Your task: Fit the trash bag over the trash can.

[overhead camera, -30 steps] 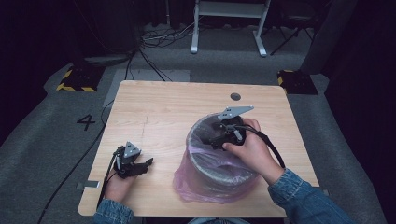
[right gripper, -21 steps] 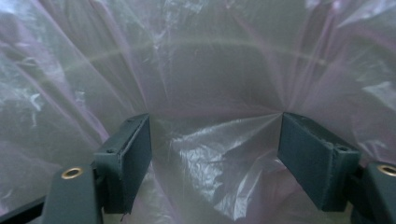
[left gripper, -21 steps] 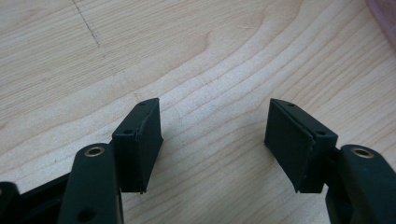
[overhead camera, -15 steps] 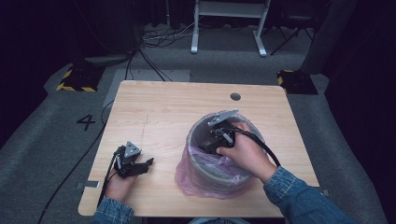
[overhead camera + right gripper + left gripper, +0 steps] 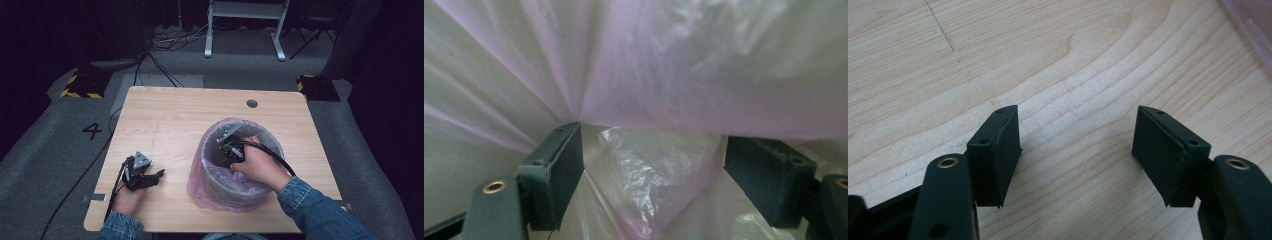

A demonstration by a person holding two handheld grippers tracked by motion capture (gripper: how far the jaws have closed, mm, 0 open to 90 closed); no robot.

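Observation:
A grey bin (image 5: 235, 192) lined with a thin pink plastic bag (image 5: 199, 186) stands on the wooden table (image 5: 175, 115), front right of centre. My right gripper (image 5: 227, 145) reaches down inside the bin, with the hand at the rim. In the right gripper view its jaws (image 5: 651, 150) stand wide apart and have just been opening. Pink bag film (image 5: 649, 75) drapes over their tips, and crumpled clear film lies between them, unpressed. My left gripper (image 5: 157, 175) rests at the table's front left. It is open (image 5: 1078, 130) over bare wood with nothing between the jaws.
A small round hole (image 5: 252, 103) sits in the table behind the bin. Black cables trail from both grippers. The bag's edge (image 5: 1253, 25) shows at the far right of the left gripper view. A white frame (image 5: 245, 20) stands on the grey floor beyond the table.
My right gripper has sunk from the bin's rim down into the bin, and the hand has followed it. The left gripper has stayed where it was.

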